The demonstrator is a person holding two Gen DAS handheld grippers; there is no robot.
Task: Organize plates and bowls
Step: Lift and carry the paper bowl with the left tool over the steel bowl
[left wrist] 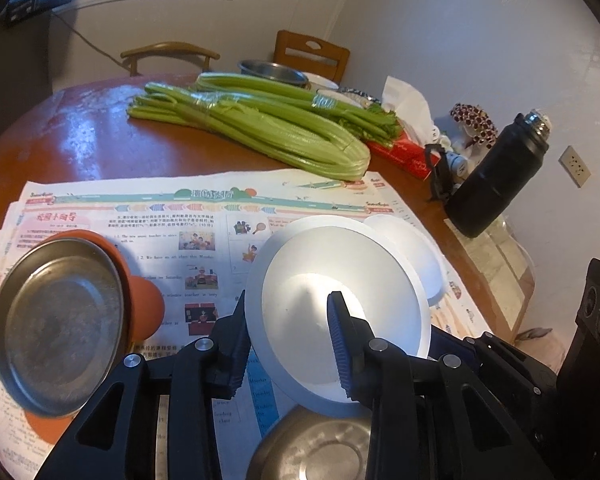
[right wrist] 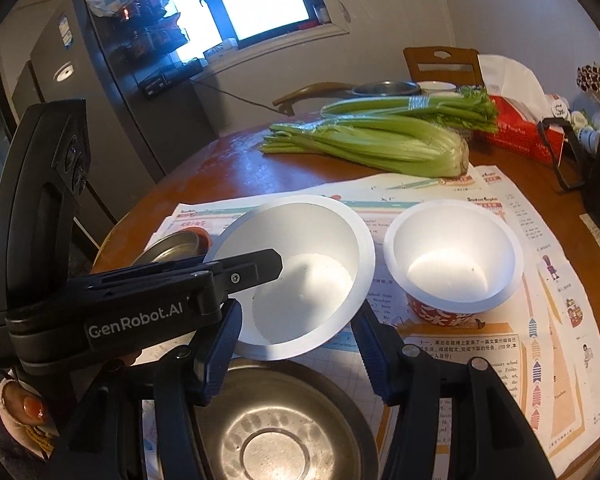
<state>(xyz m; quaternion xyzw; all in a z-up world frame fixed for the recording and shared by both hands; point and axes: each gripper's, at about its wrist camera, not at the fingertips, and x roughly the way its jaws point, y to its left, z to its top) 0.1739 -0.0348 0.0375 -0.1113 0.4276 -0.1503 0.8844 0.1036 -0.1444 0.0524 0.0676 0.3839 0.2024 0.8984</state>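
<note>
Above the round stainless steel bowl [right wrist: 276, 432], my left gripper [left wrist: 292, 344] clamps the tilted white foam bowl's [left wrist: 340, 280] rim; my right gripper [right wrist: 296, 356] hangs spread, holding nothing.

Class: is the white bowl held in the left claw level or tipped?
Tipped. The white bowl, pinched at its rim by the left claw, tilts its opening sideways.

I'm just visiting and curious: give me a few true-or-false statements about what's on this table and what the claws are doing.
1. The left claw grips the white foam bowl by its rim. True.
2. The right claw holds the steel bowl. False: it is open and holds nothing.
3. Bundled green celery lies on the round wooden table. True.
4. The red-patterned paper cup lies on its side. False: it stands upright.
</note>
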